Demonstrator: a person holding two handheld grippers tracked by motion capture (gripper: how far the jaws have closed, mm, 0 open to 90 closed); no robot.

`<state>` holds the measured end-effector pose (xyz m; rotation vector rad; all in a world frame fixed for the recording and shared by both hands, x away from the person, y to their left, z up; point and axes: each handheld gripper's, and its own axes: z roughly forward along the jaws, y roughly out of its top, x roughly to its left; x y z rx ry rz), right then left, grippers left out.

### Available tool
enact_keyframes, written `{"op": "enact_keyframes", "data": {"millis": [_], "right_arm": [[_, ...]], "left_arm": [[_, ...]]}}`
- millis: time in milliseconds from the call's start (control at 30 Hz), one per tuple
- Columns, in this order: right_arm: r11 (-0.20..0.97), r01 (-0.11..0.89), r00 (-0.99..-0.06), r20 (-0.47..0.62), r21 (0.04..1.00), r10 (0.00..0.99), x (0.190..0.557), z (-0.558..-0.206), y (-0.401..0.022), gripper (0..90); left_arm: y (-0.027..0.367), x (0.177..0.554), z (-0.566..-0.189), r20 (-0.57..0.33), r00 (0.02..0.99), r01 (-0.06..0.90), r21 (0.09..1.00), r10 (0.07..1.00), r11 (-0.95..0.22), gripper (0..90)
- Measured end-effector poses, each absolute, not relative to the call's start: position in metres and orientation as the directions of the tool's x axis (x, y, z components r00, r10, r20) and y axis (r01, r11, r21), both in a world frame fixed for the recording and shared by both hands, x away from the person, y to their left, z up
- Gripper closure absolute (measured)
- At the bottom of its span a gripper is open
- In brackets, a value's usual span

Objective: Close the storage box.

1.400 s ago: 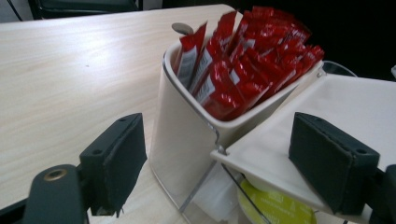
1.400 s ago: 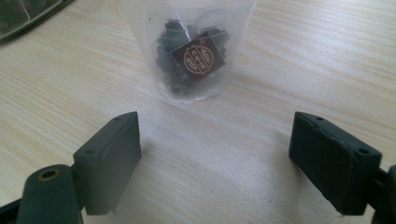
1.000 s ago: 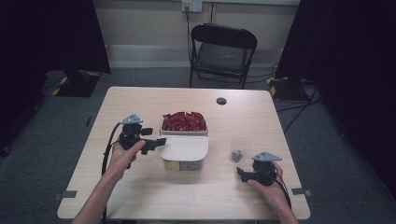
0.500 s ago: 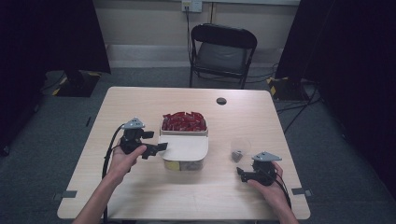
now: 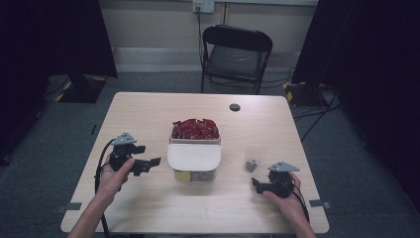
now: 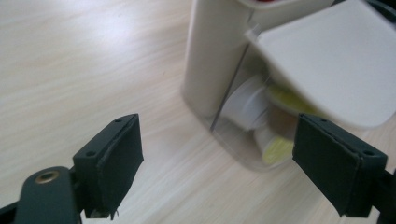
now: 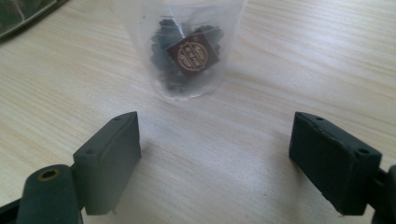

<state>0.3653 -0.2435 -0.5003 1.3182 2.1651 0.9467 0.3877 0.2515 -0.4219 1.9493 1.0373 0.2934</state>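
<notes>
Now | left hand-held gripper [image 6: 219, 163] gaping beside cream container [image 6: 219, 56], white lid [image 6: 336, 60] tilted | right hand-held gripper [image 7: 215, 158] gaping

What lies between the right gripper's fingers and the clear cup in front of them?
Only bare wooden table: in the right gripper view, the open right gripper faces the clear cup with nothing between.

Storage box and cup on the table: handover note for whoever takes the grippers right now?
Left gripper: open, empty, aimed at the storage box, not touching it.
Right gripper: open, empty, just short of the clear plastic cup.
Box: mid-table, rear compartment full of red packets, white lid over the front.
Cup holds a dark packet.
Nothing gripped yet; which comes first is unclear.
</notes>
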Motion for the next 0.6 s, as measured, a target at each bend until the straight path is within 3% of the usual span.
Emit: {"op": "enact_keyframes", "data": {"millis": [133, 600], "right_arm": [[0.303, 0.603, -0.438, -0.011, 0.738, 0.899, 0.364, -0.5, -0.245, 16.4], [0.3, 0.604, -0.433, -0.012, 0.739, 0.901, 0.363, -0.5, -0.246, 16.3]], "left_arm": [[0.263, 0.385, -0.434, -0.195, 0.592, 0.585, 0.772, 0.782, -0.251, 15.6], [0.276, 0.371, -0.491, -0.082, 0.522, 0.65, 0.683, 0.849, -0.334, 15.7]]}}
